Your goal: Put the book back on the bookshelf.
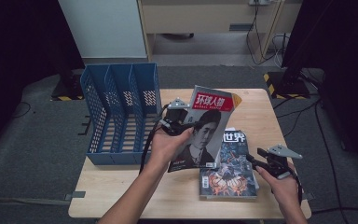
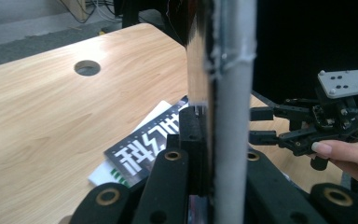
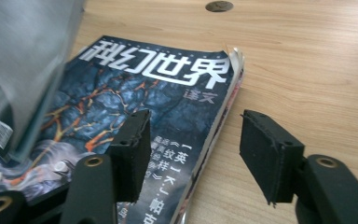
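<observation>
Red-titled magazine with portrait cover, held tilted upright.

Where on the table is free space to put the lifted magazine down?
Bare wood: the table's far right corner, and the near left strip before the blue rack. The right middle is crowded by the magazine stack and right gripper.

A light wooden counter is standing on grey carpeted floor. Beyond it, a pale panel and a beige desk are lining the far side, with cables trailing below. Dark curtains are flanking both sides, and yellow-black hazard tape is marking stand bases.
</observation>
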The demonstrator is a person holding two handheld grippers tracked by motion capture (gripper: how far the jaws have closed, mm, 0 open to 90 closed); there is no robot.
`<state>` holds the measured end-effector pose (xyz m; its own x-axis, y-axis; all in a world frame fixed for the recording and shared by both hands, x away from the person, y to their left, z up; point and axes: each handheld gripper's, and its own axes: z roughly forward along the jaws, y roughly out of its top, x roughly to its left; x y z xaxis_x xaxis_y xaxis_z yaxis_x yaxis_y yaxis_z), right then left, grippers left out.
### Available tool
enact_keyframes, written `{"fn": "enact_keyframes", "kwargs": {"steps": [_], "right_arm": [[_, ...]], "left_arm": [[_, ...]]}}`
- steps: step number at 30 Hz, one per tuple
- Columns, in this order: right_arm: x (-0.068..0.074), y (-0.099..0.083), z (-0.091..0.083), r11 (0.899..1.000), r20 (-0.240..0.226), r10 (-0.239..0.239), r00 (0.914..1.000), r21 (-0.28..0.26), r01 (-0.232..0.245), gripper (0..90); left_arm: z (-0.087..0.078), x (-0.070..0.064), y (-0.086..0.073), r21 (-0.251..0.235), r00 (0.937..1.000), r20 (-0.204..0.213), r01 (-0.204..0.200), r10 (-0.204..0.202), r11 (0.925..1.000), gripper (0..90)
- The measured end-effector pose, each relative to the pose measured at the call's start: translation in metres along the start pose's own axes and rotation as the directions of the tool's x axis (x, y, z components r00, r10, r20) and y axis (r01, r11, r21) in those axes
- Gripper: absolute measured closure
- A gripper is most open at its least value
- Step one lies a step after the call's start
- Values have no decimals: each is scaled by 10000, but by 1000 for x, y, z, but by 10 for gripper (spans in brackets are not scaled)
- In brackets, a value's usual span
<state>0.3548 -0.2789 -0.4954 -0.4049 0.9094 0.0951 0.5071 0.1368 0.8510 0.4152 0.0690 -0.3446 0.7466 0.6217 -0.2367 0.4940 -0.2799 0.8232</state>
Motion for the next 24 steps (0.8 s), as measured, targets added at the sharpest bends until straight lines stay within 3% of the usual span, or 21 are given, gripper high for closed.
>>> {"fn": "enact_keyframes", "kwargs": {"steps": [5,7,11,14,20,24], "right_arm": [[4,0,-3,9997,174,-228,9996,-80,229,383],[4,-1,-6,9993,417,-339,9986,-152,346,358],[1,-2,-5,9996,484,-272,9985,-92,277,358],[0,-3,-4,9997,536,-259,9982,-21,261,359],[-2,-3,-6,9998,607,-169,9980,-99,176,359],[-3,-4,-8,9999,682,-143,9976,-59,148,360]], "left_arm": [[-12,3,1,-243,9994,-335,-101,93,9997,867],[-25,7,0,-467,9987,-502,-1,-22,9989,867],[-39,10,-1,-710,9975,-705,28,-78,9975,867],[-60,19,-1,-928,9956,-929,65,-151,9957,867],[-78,27,0,-1076,9941,-1068,56,-171,9942,867],[-98,31,-6,-1253,9894,-1433,73,-253,9921,868]]}}
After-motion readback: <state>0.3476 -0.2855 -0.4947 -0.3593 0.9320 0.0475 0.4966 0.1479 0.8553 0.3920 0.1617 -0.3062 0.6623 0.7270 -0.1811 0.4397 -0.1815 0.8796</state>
